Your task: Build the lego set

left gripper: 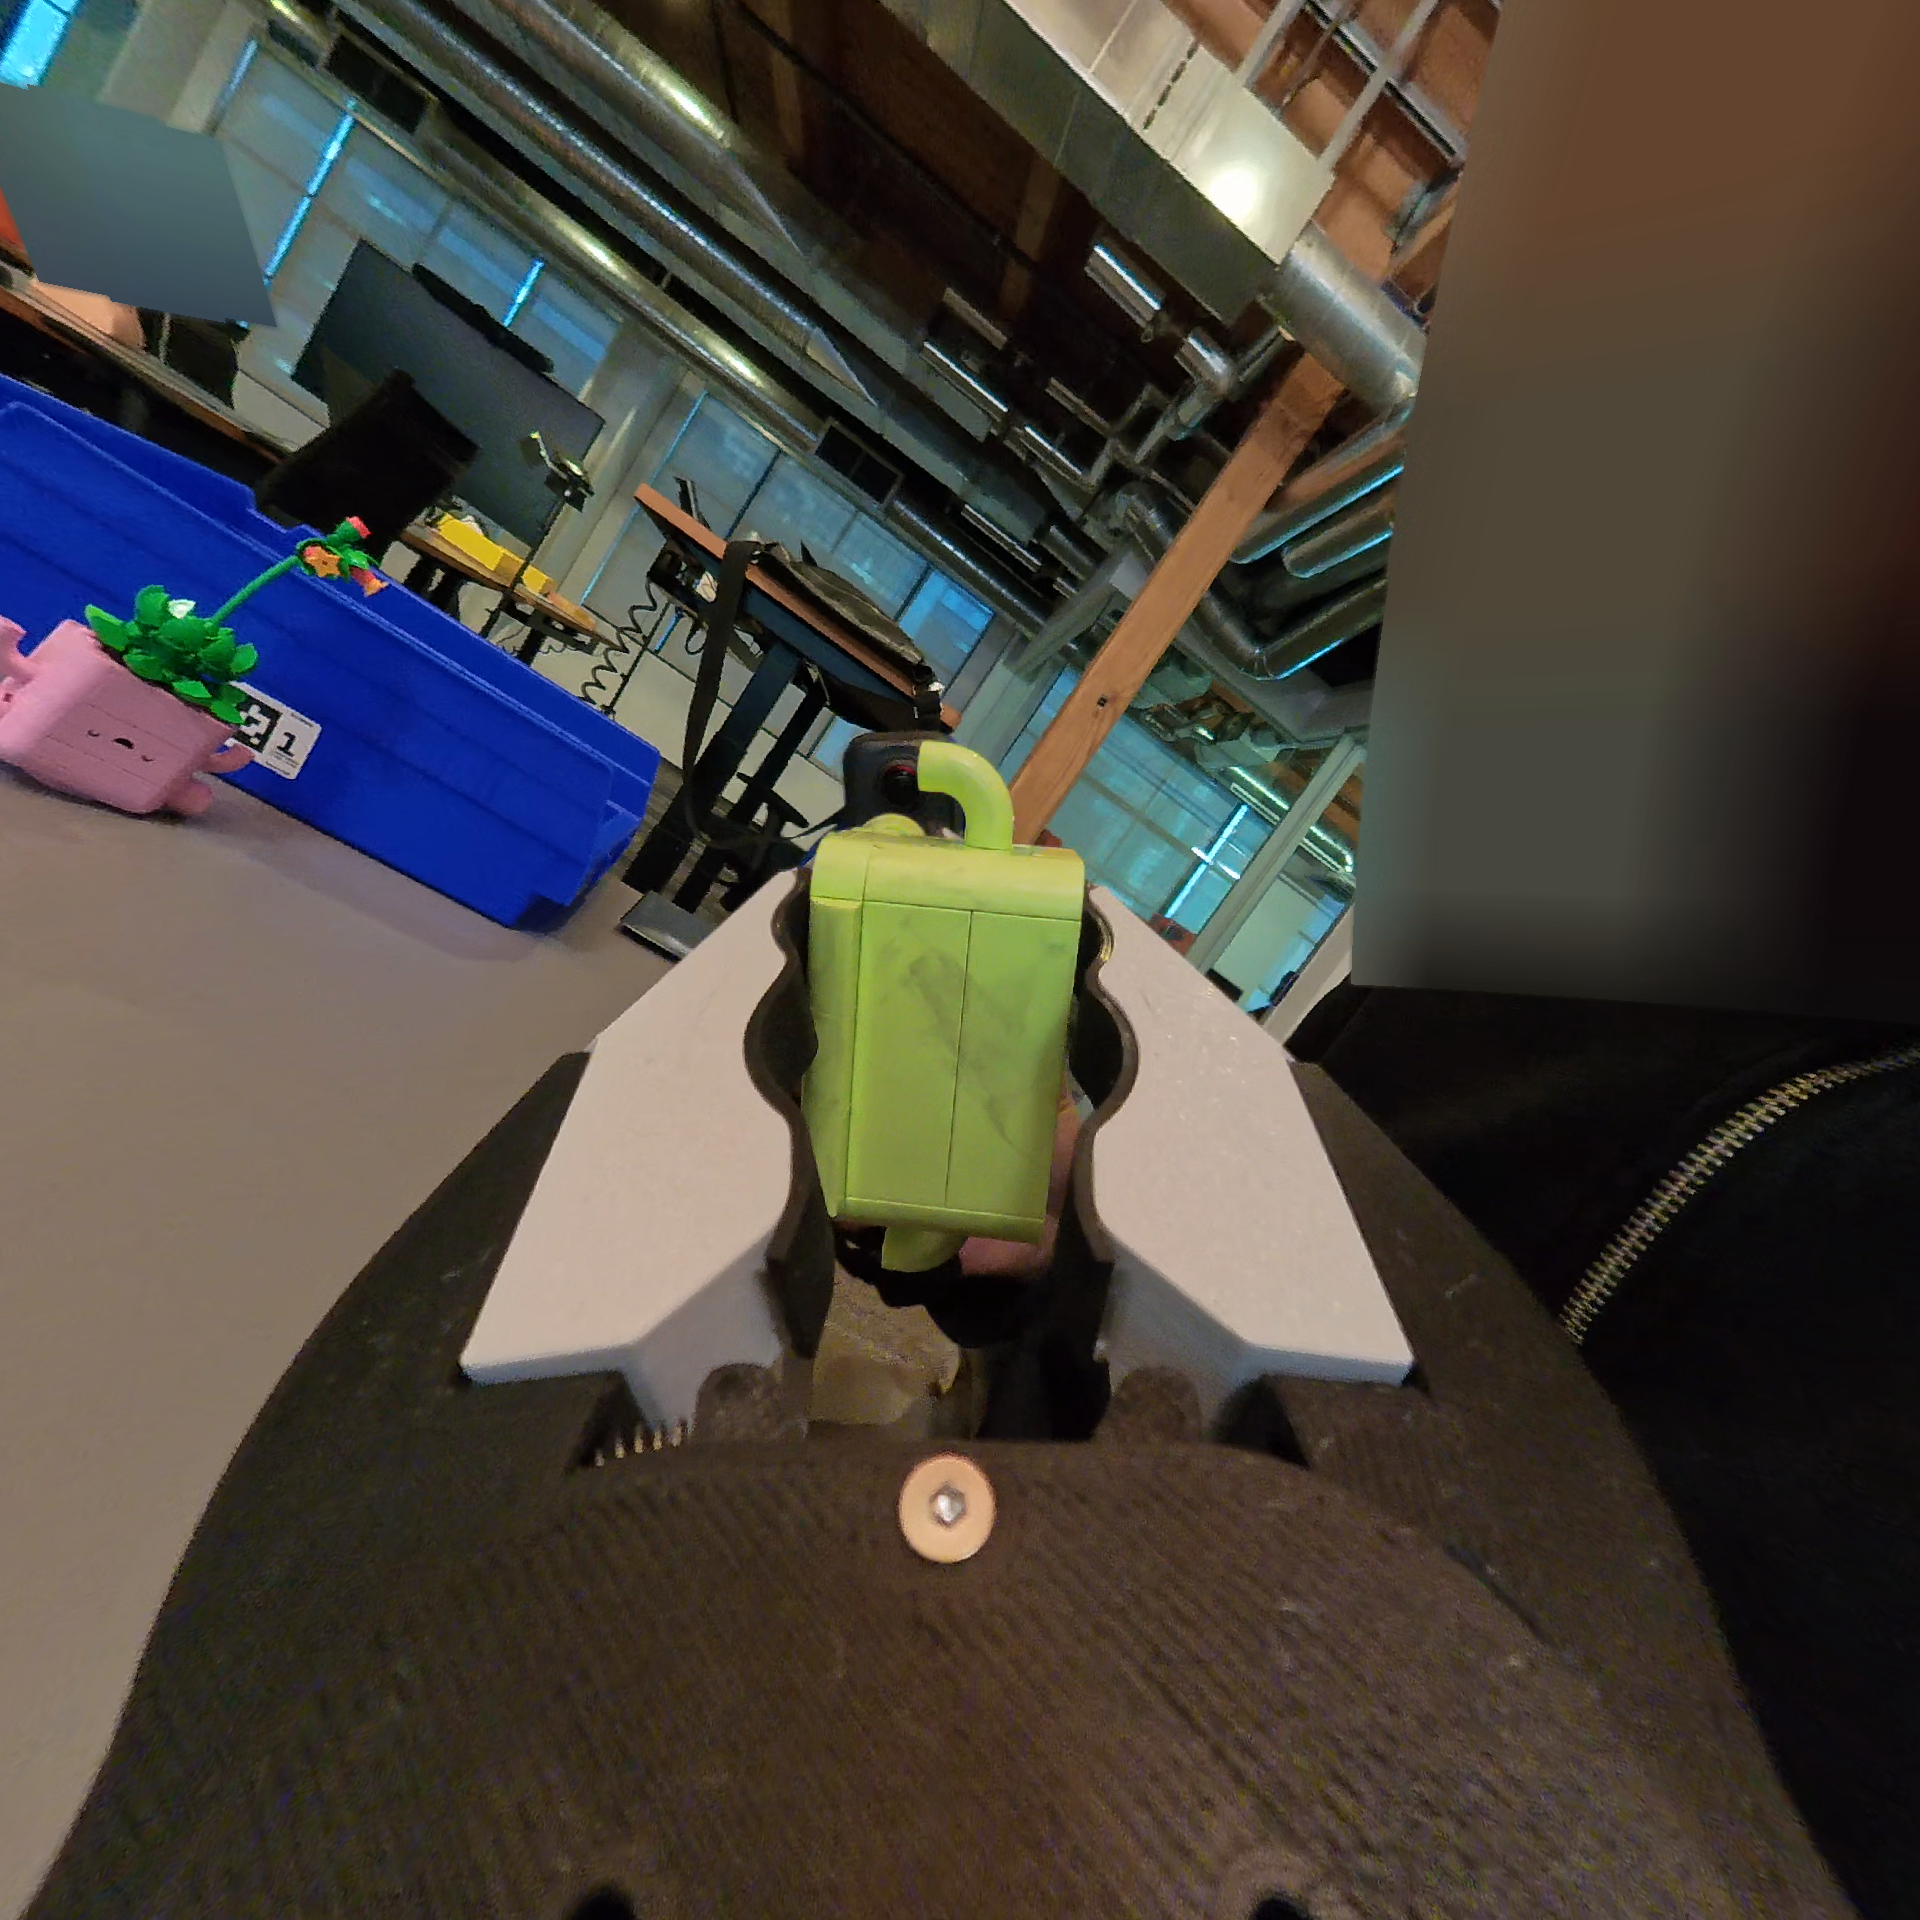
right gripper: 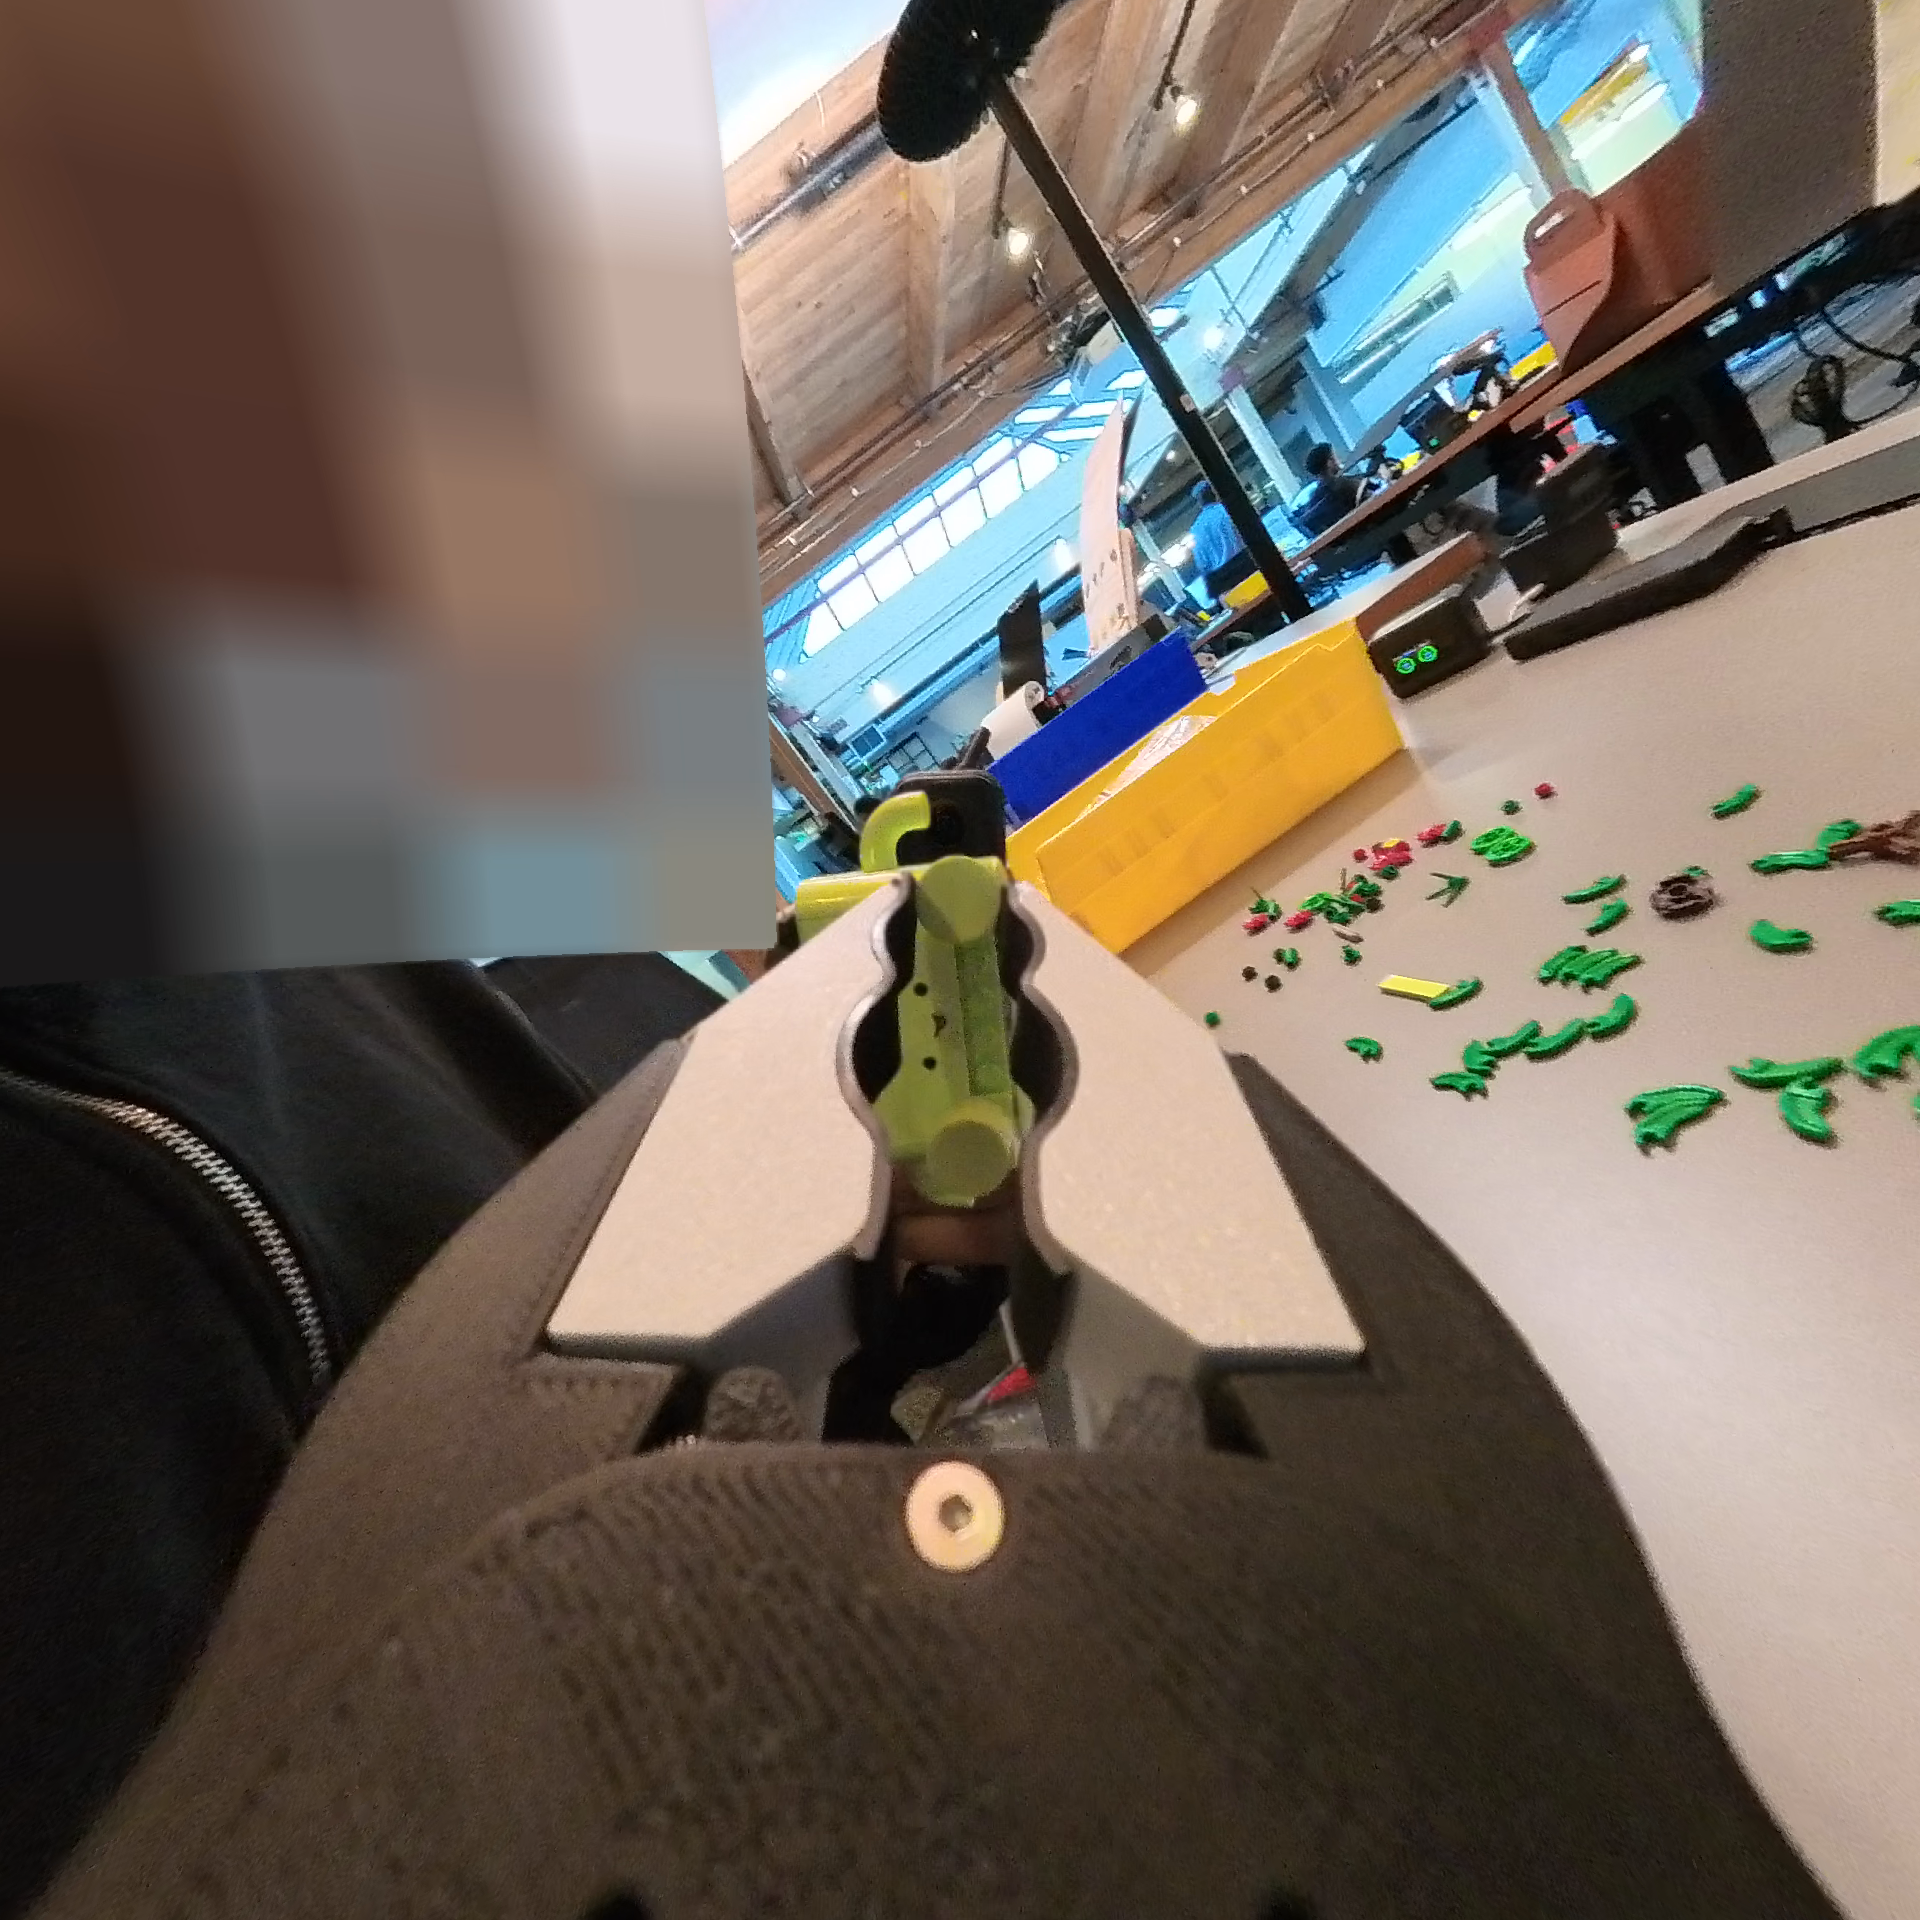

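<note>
Between my left gripper (left gripper: 940, 1049) and right gripper (right gripper: 951, 1039), both clenched on it, sits the boxy lime-green lego pot (left gripper: 940, 1060), above the grey tabletop (right gripper: 1558, 1247) strewn with green leaf pieces (right gripper: 1673, 1112).

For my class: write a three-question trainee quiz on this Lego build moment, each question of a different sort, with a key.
1. True or false: the left gripper is shut on the lime-green block assembly.
2. Multiple choice: the loose green leaf pieces lie (A) in the yellow bin, (B) on the grey table, (C) in the blue bin.
3. Fill in: the pink pot model stands in front of the ____ bin.

Key: 1 true. 2 B. 3 blue.
</note>
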{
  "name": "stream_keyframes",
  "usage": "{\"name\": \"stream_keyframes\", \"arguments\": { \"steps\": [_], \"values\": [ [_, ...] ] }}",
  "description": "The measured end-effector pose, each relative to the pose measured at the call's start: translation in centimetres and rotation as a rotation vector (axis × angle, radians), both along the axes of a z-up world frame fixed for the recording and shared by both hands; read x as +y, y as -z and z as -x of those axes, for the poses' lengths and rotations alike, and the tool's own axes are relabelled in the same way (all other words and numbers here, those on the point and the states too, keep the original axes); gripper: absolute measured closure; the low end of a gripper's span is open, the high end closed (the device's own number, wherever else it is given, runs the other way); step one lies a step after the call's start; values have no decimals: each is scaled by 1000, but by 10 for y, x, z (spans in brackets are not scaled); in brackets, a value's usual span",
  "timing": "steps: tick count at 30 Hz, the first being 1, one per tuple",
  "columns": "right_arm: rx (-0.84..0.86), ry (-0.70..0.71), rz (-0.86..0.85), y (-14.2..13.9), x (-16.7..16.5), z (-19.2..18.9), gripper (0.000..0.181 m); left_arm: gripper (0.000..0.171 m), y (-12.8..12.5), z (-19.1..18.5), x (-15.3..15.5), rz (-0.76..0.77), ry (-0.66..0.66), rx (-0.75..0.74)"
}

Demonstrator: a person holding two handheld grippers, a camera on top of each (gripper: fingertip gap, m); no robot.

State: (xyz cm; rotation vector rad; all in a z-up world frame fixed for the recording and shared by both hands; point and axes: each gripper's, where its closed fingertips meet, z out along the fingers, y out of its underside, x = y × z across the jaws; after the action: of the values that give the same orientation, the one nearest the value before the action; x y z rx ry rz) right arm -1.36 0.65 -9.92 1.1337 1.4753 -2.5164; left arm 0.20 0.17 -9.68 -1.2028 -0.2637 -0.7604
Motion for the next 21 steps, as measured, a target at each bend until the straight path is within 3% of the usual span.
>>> {"name": "stream_keyframes", "arguments": {
  "steps": [21],
  "values": [
    [-38, 32, -57, 6, 2, 4, 167, 127, 6, 4, 4, 35, -46, -9]
  ]
}}
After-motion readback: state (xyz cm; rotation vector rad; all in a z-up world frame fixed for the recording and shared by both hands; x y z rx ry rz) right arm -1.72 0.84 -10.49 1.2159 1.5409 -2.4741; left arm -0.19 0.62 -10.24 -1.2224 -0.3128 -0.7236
